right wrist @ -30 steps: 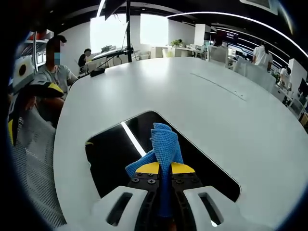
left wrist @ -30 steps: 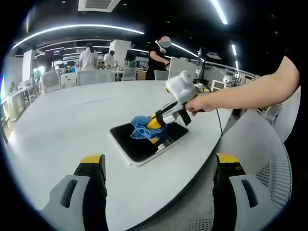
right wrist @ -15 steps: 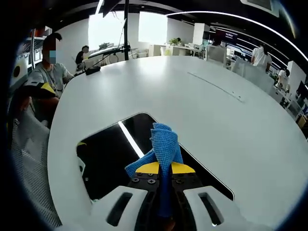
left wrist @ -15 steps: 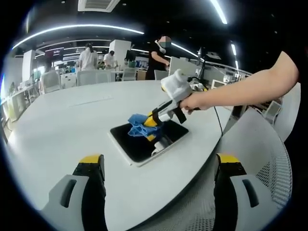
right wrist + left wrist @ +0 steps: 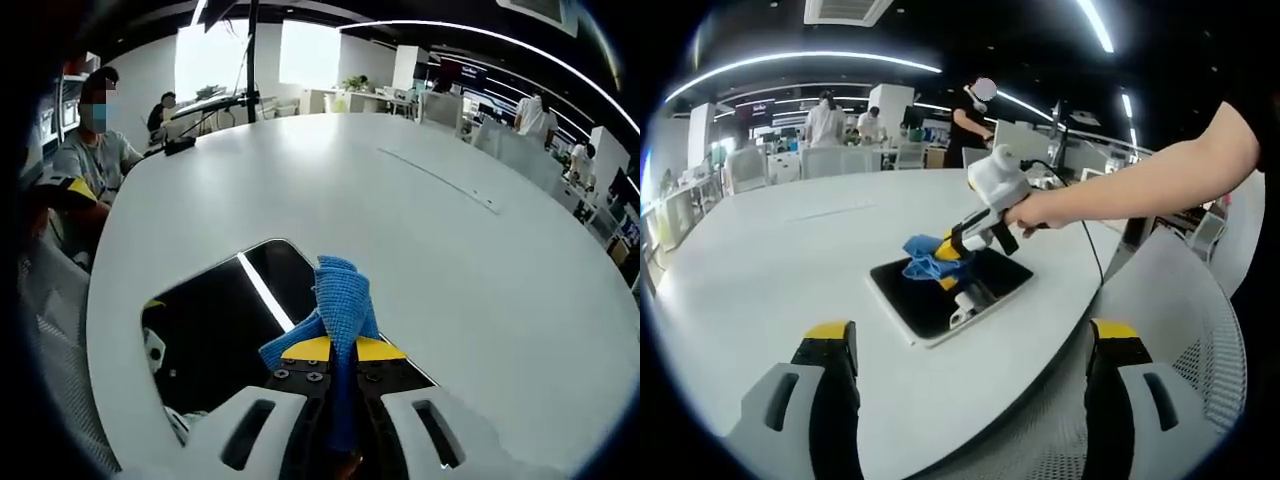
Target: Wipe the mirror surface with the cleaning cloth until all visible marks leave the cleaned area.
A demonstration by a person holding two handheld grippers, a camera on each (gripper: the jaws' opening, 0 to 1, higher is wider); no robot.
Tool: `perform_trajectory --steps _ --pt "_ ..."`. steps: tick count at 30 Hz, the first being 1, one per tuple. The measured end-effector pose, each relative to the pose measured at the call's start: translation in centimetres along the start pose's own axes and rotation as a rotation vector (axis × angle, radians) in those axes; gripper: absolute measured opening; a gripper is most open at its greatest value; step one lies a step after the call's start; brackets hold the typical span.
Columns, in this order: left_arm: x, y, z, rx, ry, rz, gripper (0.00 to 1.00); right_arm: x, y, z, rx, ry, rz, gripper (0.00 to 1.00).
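Mirror (image 5: 938,293) flat on white table (image 5: 760,260), long axis diagonal, right gripper (image 5: 333,352) clamped on blue cloth (image 5: 339,297) over far edge, left gripper (image 5: 965,345) spread wide, empty.

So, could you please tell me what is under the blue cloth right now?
The mirror on the white table lies under the blue cloth, which the right gripper holds. Any marks beneath the cloth are covered.

The right gripper (image 5: 335,350) is held forward by an outstretched bare arm (image 5: 1140,185), jaws closed. The left gripper (image 5: 965,345) is kept low, jaws spread wide.
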State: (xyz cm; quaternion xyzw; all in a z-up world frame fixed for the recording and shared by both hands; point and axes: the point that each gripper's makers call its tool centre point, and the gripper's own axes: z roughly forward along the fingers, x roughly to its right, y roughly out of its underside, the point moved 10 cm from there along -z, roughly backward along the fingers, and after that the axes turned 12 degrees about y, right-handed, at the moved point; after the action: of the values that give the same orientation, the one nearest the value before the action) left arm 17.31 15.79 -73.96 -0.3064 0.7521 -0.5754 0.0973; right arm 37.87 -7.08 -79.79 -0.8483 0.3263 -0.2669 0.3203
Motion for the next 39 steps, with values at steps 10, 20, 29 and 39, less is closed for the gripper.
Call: perform_trajectory --steps 10,20,29,39 --pt "-0.01 0.07 0.05 0.004 0.004 -0.001 0.93 0.28 -0.08 0.24 -0.005 0.004 0.008 0.01" --pt "0.15 -0.03 0.06 0.009 0.006 -0.002 0.92 0.36 -0.42 0.49 -0.020 0.019 -0.008 0.01" --pt "0.04 0.06 0.04 0.004 0.011 0.003 0.92 0.23 -0.33 0.40 -0.014 0.027 -0.010 0.00" --pt "-0.14 0.25 -0.07 -0.003 0.007 0.000 0.92 0.45 0.08 -0.12 -0.015 0.032 -0.017 0.00"
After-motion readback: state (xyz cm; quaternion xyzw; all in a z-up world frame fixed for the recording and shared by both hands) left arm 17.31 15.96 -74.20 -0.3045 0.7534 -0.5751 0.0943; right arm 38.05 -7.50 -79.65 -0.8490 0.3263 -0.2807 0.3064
